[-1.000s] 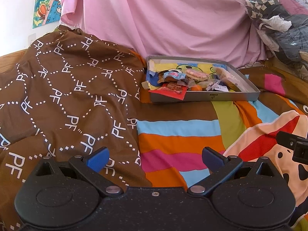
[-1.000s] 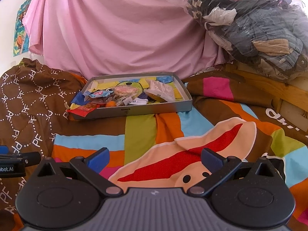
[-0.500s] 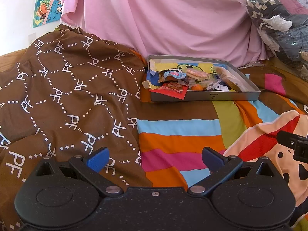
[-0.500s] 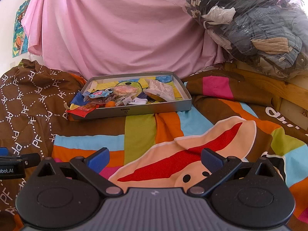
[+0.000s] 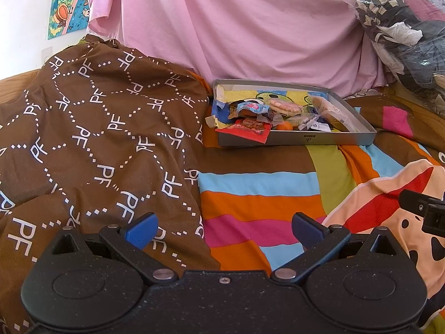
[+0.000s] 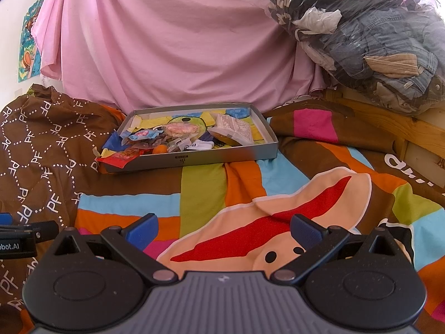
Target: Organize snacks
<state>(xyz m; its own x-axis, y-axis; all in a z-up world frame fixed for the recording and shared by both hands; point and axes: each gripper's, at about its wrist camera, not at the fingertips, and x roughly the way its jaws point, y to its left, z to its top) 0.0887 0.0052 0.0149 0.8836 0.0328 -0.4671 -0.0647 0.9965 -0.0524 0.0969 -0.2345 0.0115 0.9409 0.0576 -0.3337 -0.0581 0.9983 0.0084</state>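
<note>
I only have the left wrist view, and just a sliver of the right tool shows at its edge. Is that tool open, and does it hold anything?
Observer: The right tool is open and empty, above the blanket, short of the tray.
Reviewer: What is the pale thing at the tray's right end?
Observer: A white packet with printed text on its face, lying tilted.

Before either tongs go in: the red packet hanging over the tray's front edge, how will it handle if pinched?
The red packet looks like thin, flat film, so probably floppy and light. It overhangs the grey tray wall, so a nudge may tip it onto the blanket. Its glossy wrapper could slip between the pads, and neighbouring wrappers may drag along.
</note>
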